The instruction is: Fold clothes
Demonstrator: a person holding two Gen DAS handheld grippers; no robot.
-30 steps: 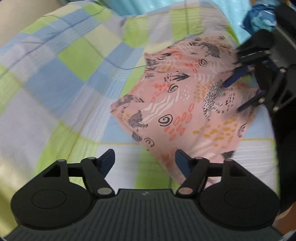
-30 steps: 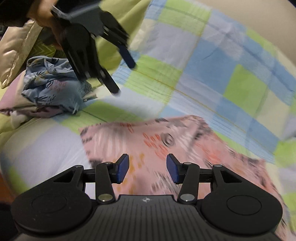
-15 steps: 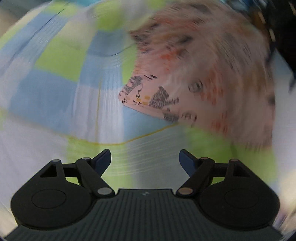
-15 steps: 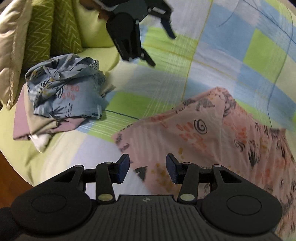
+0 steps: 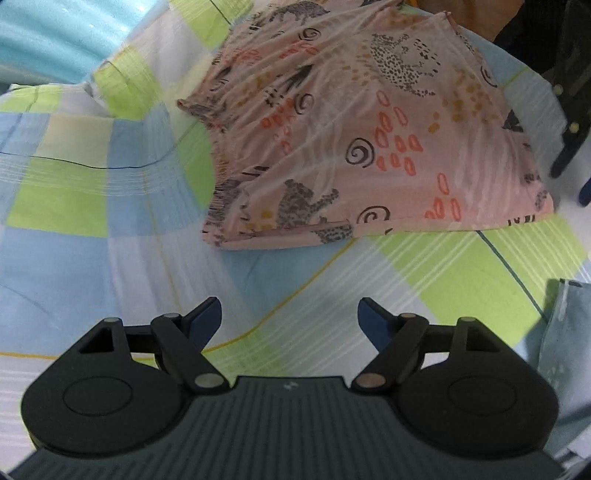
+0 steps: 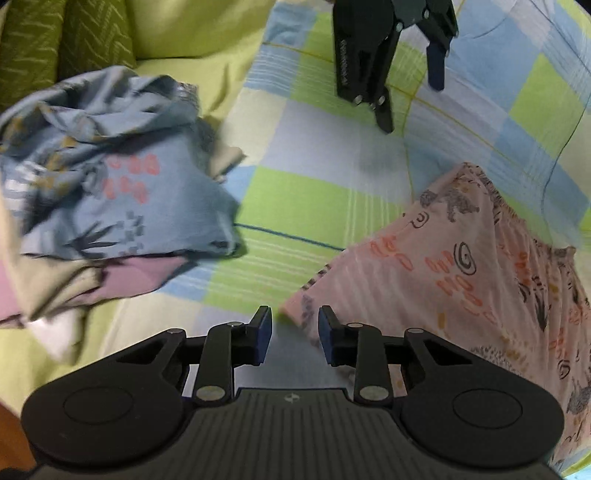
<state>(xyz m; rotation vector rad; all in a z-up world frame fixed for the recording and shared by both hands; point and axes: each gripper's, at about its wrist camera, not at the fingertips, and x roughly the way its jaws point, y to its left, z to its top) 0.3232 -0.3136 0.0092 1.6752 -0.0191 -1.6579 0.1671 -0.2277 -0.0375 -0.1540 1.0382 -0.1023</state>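
Note:
A pink animal-print garment (image 5: pixel 369 140) lies folded on the checked bedsheet (image 5: pixel 92 192). My left gripper (image 5: pixel 290 317) hovers open over bare sheet, short of the garment's near folded edge, with nothing between its fingers. In the right wrist view the same garment (image 6: pixel 461 266) spreads to the right, and its near corner lies just beyond the tips of my right gripper (image 6: pixel 295 332). Those jaws stand narrowly apart and hold no cloth. The left gripper (image 6: pixel 410 104) hangs open above the sheet at the top. The right gripper's black body (image 5: pixel 569 122) shows at the right edge.
A heap of unfolded clothes (image 6: pixel 110 184), a blue printed garment on top of mauve and beige ones, sits at the left. Behind it are a green pillow (image 6: pixel 55 33) and a yellow-green cover. A pale blue cloth (image 5: pixel 561 332) enters at the lower right.
My left gripper has drawn back off the pink garment onto bare sheet. My right gripper has swung down to the garment's near corner and its jaws have narrowed.

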